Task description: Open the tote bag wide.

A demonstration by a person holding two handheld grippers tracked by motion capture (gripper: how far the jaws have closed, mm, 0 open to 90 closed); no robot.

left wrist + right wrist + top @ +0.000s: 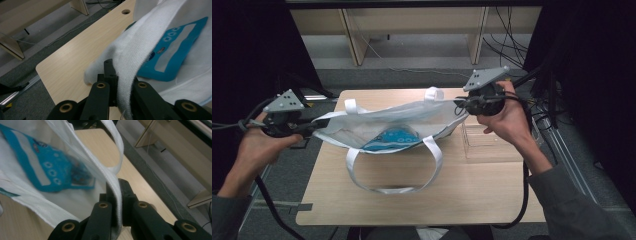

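Here the left gripper (314,125) and right gripper (460,104) pinch opposite bag (387,122) edges.

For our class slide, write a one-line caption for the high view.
Left gripper and right gripper stretch a white tote bag open, showing a blue packet.

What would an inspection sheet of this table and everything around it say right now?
Surface: light wooden table, a round hole near one corner.
Job's things: white bag stretched open between the grippers; blue packet inside.
Clutter: clear plastic box beside the bag.
Grippers: left gripper and right gripper each clamp the bag's rim.
Cables: black cable trails from the right gripper; more on the floor.
Surroundings: wooden shelf unit behind, grey floor.
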